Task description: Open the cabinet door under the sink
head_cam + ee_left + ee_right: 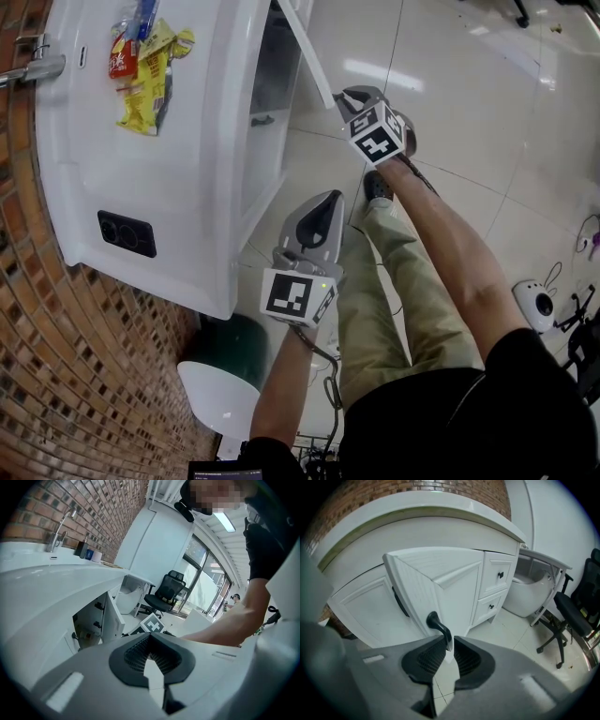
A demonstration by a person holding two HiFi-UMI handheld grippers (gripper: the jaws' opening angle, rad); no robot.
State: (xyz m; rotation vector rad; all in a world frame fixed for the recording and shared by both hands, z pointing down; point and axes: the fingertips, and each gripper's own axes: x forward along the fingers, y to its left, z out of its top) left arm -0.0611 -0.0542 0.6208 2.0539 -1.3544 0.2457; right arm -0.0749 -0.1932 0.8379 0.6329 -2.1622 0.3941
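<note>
Right claw (451, 643) clamps the door handle (434, 622), its end hidden; left claw (150, 636) together, empty

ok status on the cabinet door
Right hand-held gripper shut on door edge, door part open. Left hand-held gripper shut, empty. Nothing seen in the way.

Print on the snack packets (141, 70) is too small to read; nothing else bears text.

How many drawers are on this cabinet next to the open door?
2. In the right gripper view both are right of the open door, stacked: upper drawer, lower drawer under it. The door may hide others.
</note>
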